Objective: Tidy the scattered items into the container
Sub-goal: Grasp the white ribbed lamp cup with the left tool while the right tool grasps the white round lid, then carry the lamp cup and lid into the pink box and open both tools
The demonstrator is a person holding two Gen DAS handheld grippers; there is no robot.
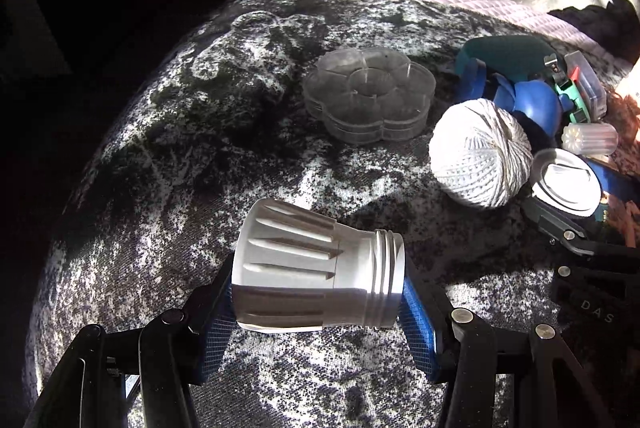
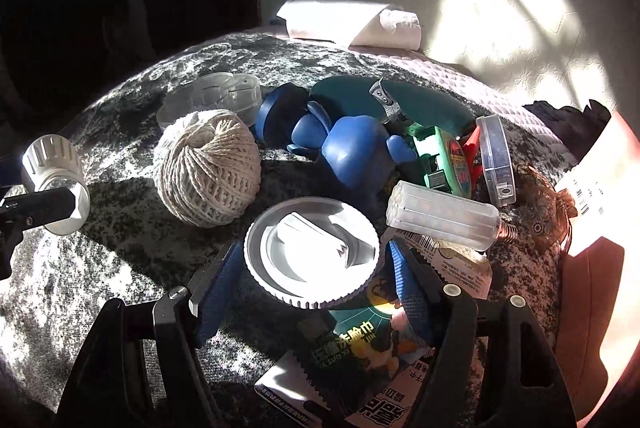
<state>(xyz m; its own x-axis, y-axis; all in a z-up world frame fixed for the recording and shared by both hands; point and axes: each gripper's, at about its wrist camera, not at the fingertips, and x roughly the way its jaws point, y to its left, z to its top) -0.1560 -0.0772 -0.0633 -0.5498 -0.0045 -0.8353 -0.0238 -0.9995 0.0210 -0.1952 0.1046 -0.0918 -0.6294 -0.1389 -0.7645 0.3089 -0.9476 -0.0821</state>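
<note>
My left gripper is shut on a silver fluted jar, which lies sideways between the blue pads with its threaded neck to the right. In the right wrist view the same jar shows at the far left. My right gripper is shut on a round silver lid with a knurled rim and a white handle. The lid also appears at the right of the left wrist view. A clear flower-shaped compartment box sits open on the mottled cloth beyond the jar.
Scattered items crowd the right: a twine ball, a blue toy figure, a teal object, a green tape dispenser, a clear slim case, a bead tube and a printed packet. A paper roll lies at the back.
</note>
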